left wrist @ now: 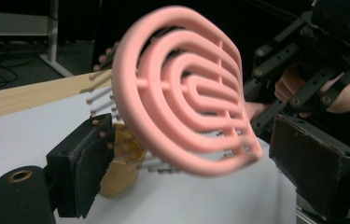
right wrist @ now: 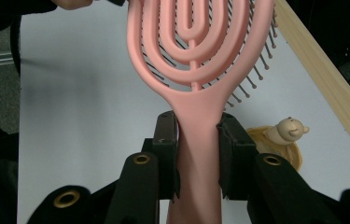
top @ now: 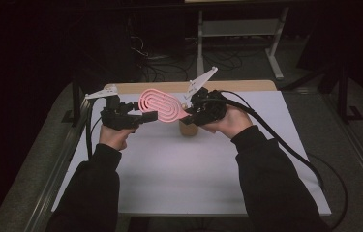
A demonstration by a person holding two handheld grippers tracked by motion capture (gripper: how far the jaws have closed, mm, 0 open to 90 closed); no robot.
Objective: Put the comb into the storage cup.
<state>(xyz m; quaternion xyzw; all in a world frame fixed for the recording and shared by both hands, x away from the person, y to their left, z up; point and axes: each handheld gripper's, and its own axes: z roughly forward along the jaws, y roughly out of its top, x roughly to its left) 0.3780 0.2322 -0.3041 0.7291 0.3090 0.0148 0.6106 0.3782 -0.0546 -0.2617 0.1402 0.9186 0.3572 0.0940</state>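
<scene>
1. Pink hairbrush (top: 160,105) is held up over the white table (top: 184,179); its handle is clamped between the closed jaws of the right gripper (right wrist: 196,154), head pointing toward the left gripper (top: 146,116).
2. Left gripper's jaws stand wide apart on either side of the brush head, pads not pressing on it.
3. Both forearms come in from the bottom, grippers raised and facing each other.
4. One brush, two grippers, one small wooden bear figure (right wrist: 284,140) on the table beneath the brush.
</scene>
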